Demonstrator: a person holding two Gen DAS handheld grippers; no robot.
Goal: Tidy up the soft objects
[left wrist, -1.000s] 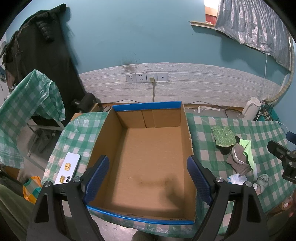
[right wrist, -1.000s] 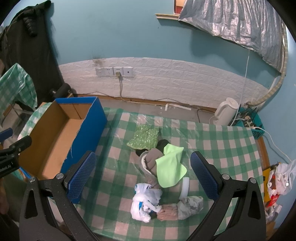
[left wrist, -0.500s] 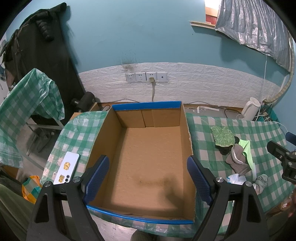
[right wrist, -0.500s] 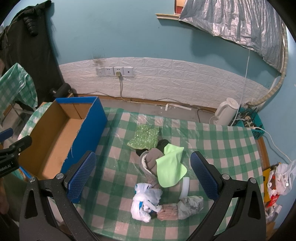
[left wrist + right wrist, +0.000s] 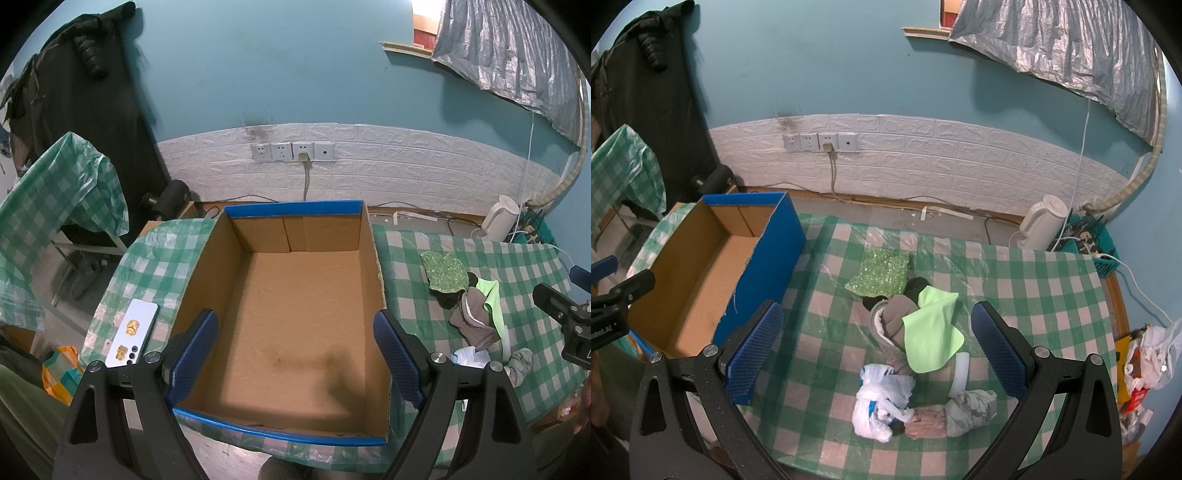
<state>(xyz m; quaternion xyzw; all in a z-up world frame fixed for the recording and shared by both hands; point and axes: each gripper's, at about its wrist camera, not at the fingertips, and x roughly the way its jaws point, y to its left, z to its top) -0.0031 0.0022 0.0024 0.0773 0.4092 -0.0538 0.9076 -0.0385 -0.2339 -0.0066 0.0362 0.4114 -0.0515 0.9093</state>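
Soft objects [image 5: 916, 332] are lying heaped on the checkered counter [image 5: 1034, 295] beside a cardboard box [image 5: 295, 314], both tongs [image 5: 295, 354] [image 5: 877, 347] hovering wide open, gripping nothing.

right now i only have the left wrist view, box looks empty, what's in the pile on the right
Observer: From the right wrist view, a lime green cloth lies draped over a grey-brown sock, topmost in the pile.
Operator: anything nearer to me than that
Observer: Yes, a knotted white plastic bag lies nearest the table's front edge, beside a mottled grey sock.
Operator: is the right hand-held gripper holding anything
Observer: No. The right hand-held gripper is open, hanging above the pile with nothing between its blue pads.
Operator: and the sparkly green thing
Observer: The sparkly green sheet lies flat at the far side of the pile, right of the box.
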